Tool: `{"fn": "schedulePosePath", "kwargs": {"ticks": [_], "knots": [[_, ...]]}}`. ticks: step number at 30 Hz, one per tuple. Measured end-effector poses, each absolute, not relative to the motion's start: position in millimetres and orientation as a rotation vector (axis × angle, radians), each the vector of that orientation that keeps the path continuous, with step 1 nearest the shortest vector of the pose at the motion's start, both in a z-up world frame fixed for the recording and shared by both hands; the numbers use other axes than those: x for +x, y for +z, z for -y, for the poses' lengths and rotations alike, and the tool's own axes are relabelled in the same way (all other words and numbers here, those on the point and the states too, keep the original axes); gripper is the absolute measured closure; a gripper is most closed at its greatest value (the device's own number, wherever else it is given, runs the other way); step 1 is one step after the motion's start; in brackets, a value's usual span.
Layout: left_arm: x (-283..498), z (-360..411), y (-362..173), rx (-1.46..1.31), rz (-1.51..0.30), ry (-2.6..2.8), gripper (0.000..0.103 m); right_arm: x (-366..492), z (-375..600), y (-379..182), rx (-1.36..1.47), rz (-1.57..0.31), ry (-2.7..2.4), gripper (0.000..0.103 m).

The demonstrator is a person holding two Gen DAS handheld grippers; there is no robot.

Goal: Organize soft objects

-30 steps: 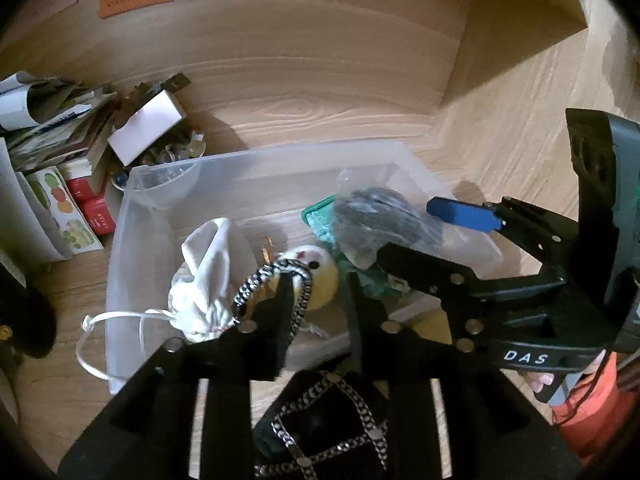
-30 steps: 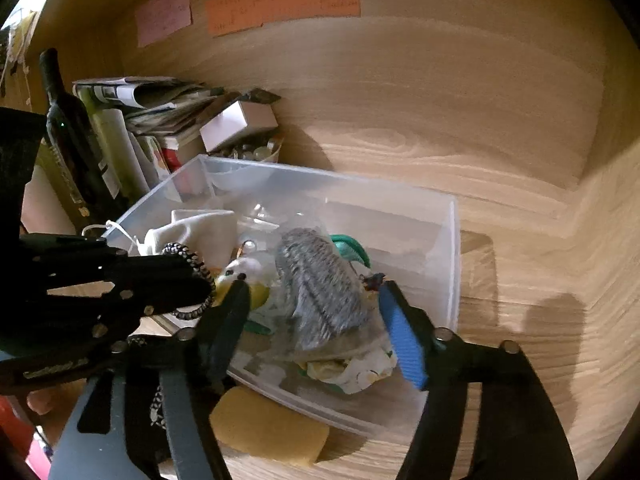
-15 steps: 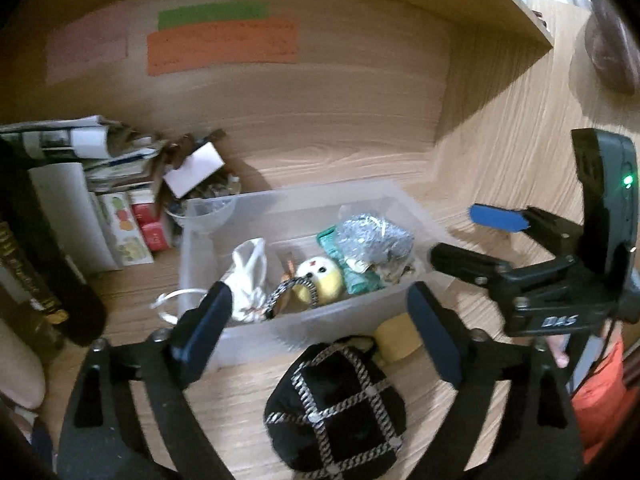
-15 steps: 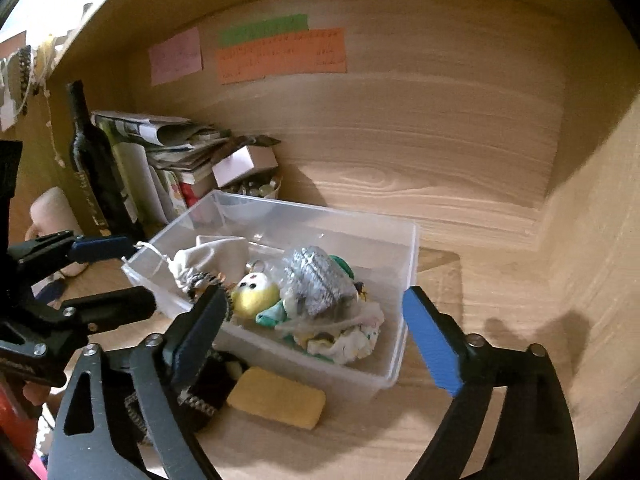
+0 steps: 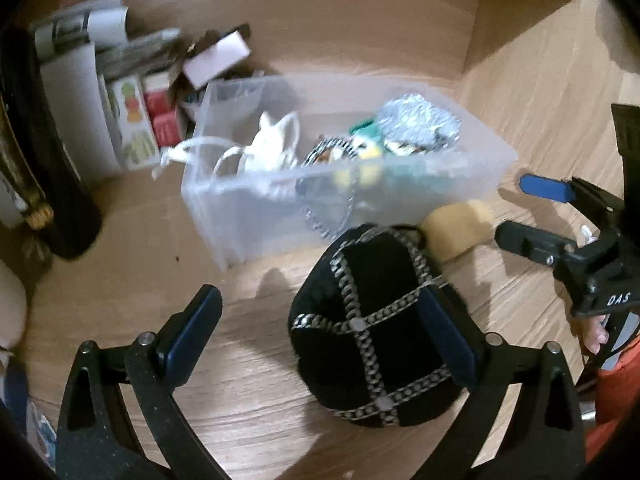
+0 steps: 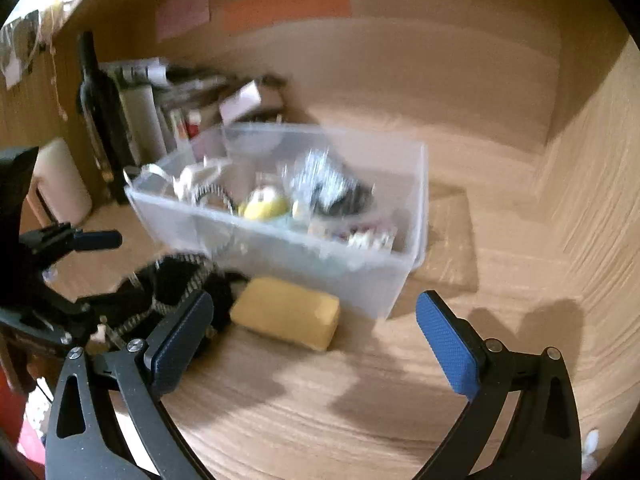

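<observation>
A clear plastic bin (image 5: pixel 486 168) (image 6: pixel 418 184) on the wooden desk holds a white cloth pouch (image 5: pixel 276 144), a yellow plush toy (image 6: pixel 264 206), a grey fuzzy item (image 5: pixel 416 122) and other soft things. A black pouch with a chain grid (image 5: pixel 380 324) (image 6: pixel 176 284) lies in front of the bin, and a yellow sponge (image 5: pixel 460 226) (image 6: pixel 286 312) lies beside it. My left gripper (image 5: pixel 324 344) is open, its right finger beside the black pouch. My right gripper (image 6: pixel 316 344) is open and empty, above the desk near the sponge.
Books, papers and small boxes (image 5: pixel 120 92) stand at the back left next to a dark bottle (image 6: pixel 100 92). Sticky notes (image 6: pixel 284 4) hang on the back wall. A wooden side wall (image 6: pixel 592 200) closes the right.
Both grippers have pulled back from the bin. The left gripper has opened from shut and let go of the chain, then dropped low toward the black pouch.
</observation>
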State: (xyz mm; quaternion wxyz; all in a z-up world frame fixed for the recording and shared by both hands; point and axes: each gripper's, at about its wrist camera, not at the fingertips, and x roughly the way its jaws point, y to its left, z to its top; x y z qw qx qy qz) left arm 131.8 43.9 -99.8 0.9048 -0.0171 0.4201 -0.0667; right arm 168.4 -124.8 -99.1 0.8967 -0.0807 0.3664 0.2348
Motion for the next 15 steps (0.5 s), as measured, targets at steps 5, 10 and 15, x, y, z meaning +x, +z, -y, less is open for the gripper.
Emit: {"fn": "schedulePosePath", "kwargs": {"ticks": [5, 10, 15], "knots": [[136, -48, -110, -0.060, -0.914, -0.173, 0.028, 176, 114, -114, -0.173, -0.830, 0.504, 0.003], [140, -44, -117, -0.067, -0.935, -0.210, 0.056, 181, 103, -125, -0.191, -0.867, 0.530, 0.020], [133, -39, -117, -0.033, -0.909, -0.183, 0.073, 181, 104, -129, -0.177, -0.877, 0.524, 0.041]]}}
